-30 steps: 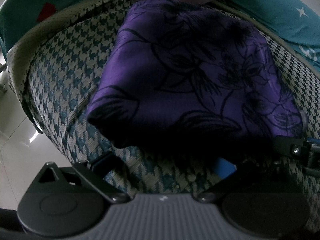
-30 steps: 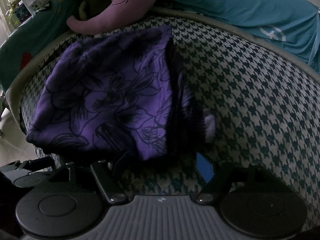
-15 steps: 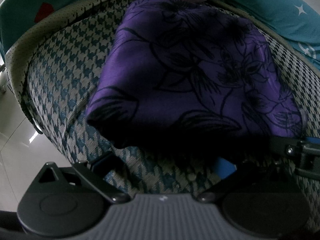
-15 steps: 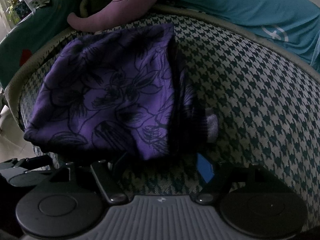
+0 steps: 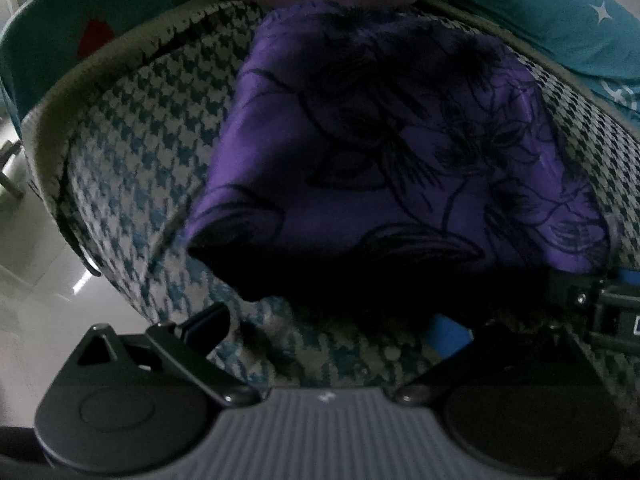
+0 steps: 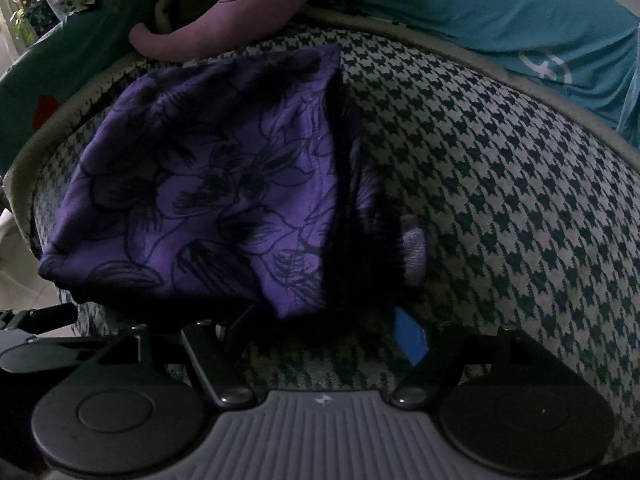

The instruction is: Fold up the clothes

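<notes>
1. Houndstooth upholstery in cream and dark blue-green (image 6: pixel 520 184) covers the rounded seat in front of you, with a teal cushion printed with white stars (image 6: pixel 500 12) behind it and pale glossy floor tiles (image 5: pixel 36 264) off the seat's left edge.
2. Your folded purple garment with a black floral line print (image 5: pixel 400 160) lies on the left part of the seat. Its long axis runs from the near edge toward the back, where its far end touches a mauve plush toy with a stitched smile (image 6: pixel 240 4).
3. Your left gripper (image 5: pixel 332 320) sits low at the garment's near edge, with its fingers spread wide. The left finger rests on bare upholstery and the blue pad of the right finger (image 5: pixel 448 332) shows just under the dark hem; nothing is clamped.
4. Your right gripper (image 6: pixel 324 328) is likewise spread wide at the near right corner, its blue pad (image 6: pixel 410 336) clear of the cloth. The other finger is lost in shadow under the hem.
5. Only the right wrist view shows the stacked layers along the garment's right side and a pale lilac scrap of fabric (image 6: pixel 414 248) poking out there.
6. Only the left wrist view shows the garment's left fold.
</notes>
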